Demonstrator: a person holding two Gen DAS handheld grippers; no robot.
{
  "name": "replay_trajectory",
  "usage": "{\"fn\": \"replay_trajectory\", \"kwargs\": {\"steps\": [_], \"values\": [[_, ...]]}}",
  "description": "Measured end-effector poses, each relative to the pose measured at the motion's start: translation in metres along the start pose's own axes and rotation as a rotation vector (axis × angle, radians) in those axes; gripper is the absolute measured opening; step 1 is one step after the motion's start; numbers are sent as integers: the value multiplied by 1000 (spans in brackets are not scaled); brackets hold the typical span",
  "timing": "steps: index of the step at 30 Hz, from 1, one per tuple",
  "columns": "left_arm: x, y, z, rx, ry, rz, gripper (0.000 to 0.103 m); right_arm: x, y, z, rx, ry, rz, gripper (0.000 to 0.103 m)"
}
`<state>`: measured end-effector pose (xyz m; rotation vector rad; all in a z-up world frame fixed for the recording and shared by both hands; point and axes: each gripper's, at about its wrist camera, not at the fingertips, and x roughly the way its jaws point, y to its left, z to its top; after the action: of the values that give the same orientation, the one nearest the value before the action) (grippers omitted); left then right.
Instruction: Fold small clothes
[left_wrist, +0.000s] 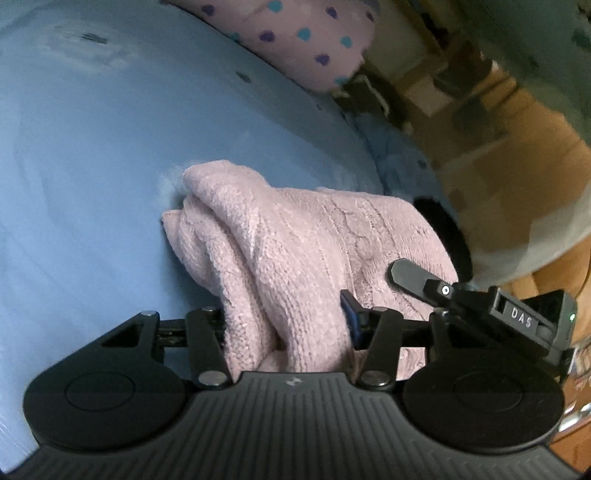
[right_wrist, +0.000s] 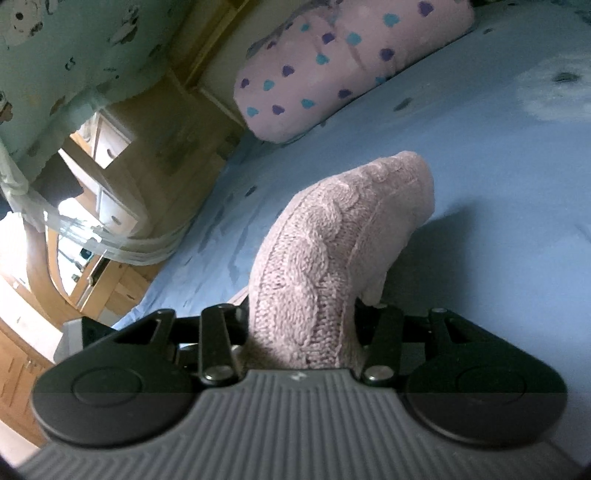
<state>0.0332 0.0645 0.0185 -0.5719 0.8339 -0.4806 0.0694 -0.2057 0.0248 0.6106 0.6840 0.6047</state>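
Two grippers, left gripper (left_wrist: 288, 328) and right gripper (right_wrist: 301, 325), each clamp the pink knit garment (left_wrist: 295, 251) above the blue bedsheet (left_wrist: 92, 184); mid-fold, the next move likely requires laying it down evenly.

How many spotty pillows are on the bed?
1. The pillow lies at the far edge of the blue bed, beyond the pink knit held by both grippers. Others may be out of view.

left claw (left_wrist: 288, 332) clamped, right claw (right_wrist: 301, 332) clamped
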Motion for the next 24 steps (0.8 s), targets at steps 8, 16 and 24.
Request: {"fn": "replay_trajectory", "kwargs": {"steps": [8,16,24], "values": [[24,-29,-45,120,25,132,59,-35,-47,-32,58,36,-187,53],[3,-50,-47,206,-8,230,60,-40,-50,-52,70,-14,-275,62],[-28,-66,-59,312,-48,388,61,-80,-15,-71,-101,-121,-347,60]]}}
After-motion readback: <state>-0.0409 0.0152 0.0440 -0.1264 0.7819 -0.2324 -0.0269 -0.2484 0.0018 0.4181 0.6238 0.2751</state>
